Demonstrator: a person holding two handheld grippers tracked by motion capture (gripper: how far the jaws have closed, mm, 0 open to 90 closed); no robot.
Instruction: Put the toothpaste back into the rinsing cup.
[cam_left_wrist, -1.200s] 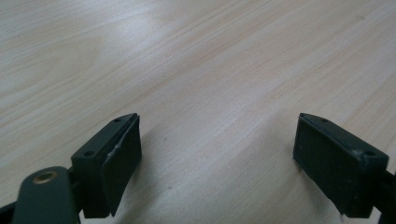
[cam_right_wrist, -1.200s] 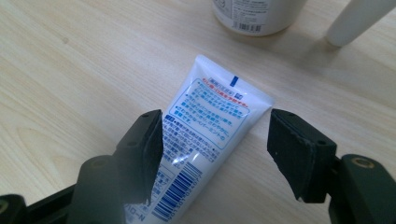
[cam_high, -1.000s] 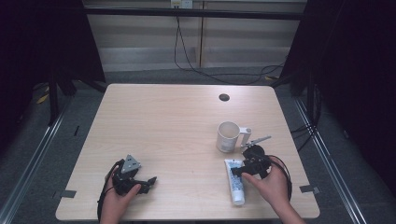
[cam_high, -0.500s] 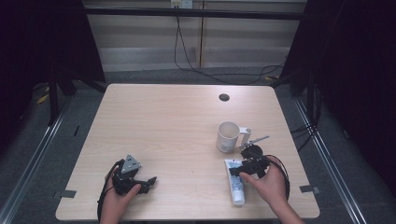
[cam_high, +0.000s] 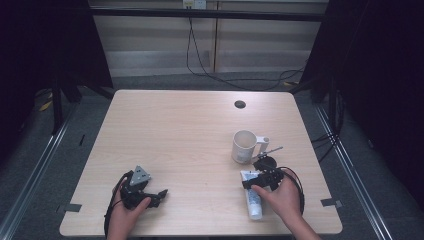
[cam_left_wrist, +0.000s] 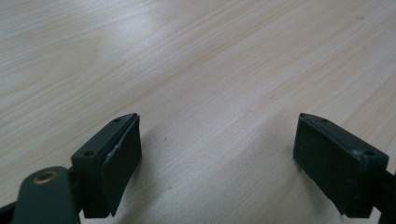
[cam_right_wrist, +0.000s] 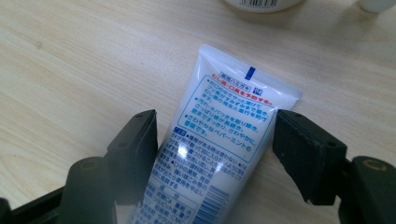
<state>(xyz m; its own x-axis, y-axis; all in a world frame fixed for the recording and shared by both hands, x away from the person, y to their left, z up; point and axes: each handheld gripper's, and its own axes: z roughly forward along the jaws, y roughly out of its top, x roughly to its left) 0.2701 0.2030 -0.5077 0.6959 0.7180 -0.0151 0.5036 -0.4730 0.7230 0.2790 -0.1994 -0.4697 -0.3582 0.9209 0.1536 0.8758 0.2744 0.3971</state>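
Observation:
A white tube (cam_high: 254, 202) with blue and red print lies flat on the table near the front right, its crimped end toward the mug. In the right gripper view the tube (cam_right_wrist: 224, 107) runs between the two jaws, which stand apart close to its two sides. My right gripper (cam_high: 252, 181) (cam_right_wrist: 215, 140) is open and low over the tube's upper half. A white mug (cam_high: 244, 146) stands upright just beyond it. At the front left, my left gripper (cam_high: 159, 194) (cam_left_wrist: 218, 154) rests open on bare wood with nothing between its jaws.
A thin grey metal piece (cam_high: 272, 149) lies by the mug's handle. A black round grommet (cam_high: 240, 104) sits in the tabletop farther back. The wooden table (cam_high: 190, 135) has its front edge just behind both hands. Cables trail on the floor beyond.
My right gripper has shifted slightly left, so that its jaws now stand on either side of the tube. The left gripper, the mug and the tube have stayed where they were.

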